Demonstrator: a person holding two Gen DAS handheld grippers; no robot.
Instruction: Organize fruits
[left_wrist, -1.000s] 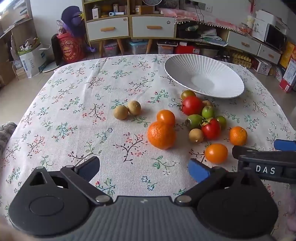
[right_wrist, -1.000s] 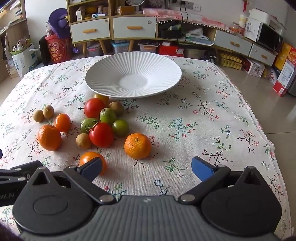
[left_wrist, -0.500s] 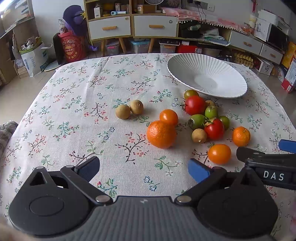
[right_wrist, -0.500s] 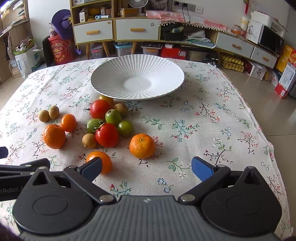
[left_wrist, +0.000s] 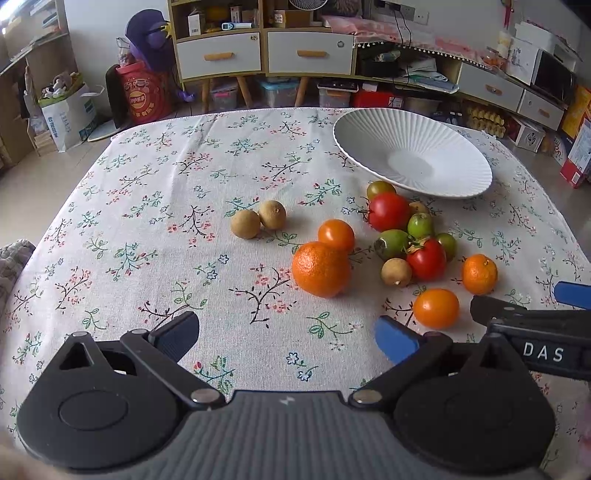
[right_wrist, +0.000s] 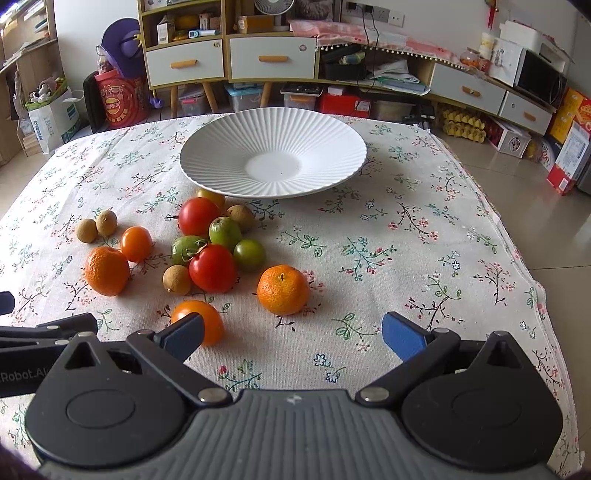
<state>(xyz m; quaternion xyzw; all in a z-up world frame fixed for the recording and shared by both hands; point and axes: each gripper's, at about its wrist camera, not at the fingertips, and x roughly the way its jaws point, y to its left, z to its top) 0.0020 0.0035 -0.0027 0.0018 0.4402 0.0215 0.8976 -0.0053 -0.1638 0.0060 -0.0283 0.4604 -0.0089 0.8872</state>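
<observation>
Fruits (right_wrist: 207, 251) lie loose on the floral worktop (right_wrist: 406, 229), clustered at centre-left of the right wrist view, just below the bare white ribbed plate (right_wrist: 207, 162). Likely light and prone to rolling; the tomatoes (right_wrist: 212, 267) probably bruise easily, so pinch gently across the widest part, while the mandarin (right_wrist: 283, 289) looks firmer. The right tool (right_wrist: 293, 334) hangs spread and holds nothing, the mandarin just ahead between its fingers' lines, an orange tomato (right_wrist: 201, 317) beside its left fingertip. The left tool (left_wrist: 286, 332) is likewise spread and holds nothing, the large orange (left_wrist: 320, 268) just beyond it.
</observation>
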